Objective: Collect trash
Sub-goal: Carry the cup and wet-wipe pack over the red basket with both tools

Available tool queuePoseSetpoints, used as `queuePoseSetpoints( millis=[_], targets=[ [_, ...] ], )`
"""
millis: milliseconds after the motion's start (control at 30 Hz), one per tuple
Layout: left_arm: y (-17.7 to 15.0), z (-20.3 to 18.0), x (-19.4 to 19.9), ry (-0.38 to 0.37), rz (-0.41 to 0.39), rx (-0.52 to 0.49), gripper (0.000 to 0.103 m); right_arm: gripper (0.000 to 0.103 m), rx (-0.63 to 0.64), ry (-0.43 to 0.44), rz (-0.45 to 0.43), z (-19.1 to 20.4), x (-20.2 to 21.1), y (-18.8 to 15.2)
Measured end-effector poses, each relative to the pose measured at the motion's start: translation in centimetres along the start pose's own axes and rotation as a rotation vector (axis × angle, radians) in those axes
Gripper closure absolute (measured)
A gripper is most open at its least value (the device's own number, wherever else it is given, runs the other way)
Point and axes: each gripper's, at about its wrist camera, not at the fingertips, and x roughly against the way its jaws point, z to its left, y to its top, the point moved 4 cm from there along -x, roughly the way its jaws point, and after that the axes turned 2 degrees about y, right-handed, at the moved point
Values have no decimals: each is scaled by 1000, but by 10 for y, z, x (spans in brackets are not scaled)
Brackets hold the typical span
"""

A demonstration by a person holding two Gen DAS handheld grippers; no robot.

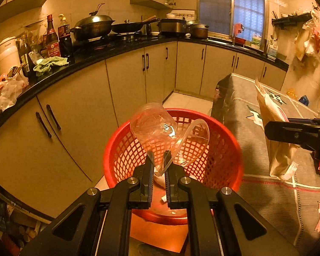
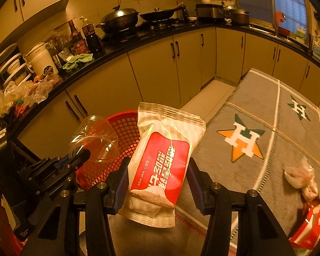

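Observation:
My left gripper is shut on a crushed clear plastic bottle and holds it over the red mesh basket. The bottle and basket also show in the right wrist view, with the left gripper at the lower left. My right gripper is shut on a white and red wet wipe pack, held above the table edge beside the basket. In the left wrist view the pack hangs from the right gripper at the right.
A grey cloth with star patterns covers the table. A crumpled white wrapper and a red and white box lie on it at the right. Cabinets under a cluttered black counter run behind the basket.

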Motion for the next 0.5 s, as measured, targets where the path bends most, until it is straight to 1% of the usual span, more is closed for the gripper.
queuePoseSetpoints(
  millis=[333,500],
  targets=[
    [-2,8,-5,4,10,1,94,47,21,20,23,13,-23,13],
    [-3,10,-9,6,18,6,94,47,17,36,42,14,-34,17]
  ],
)
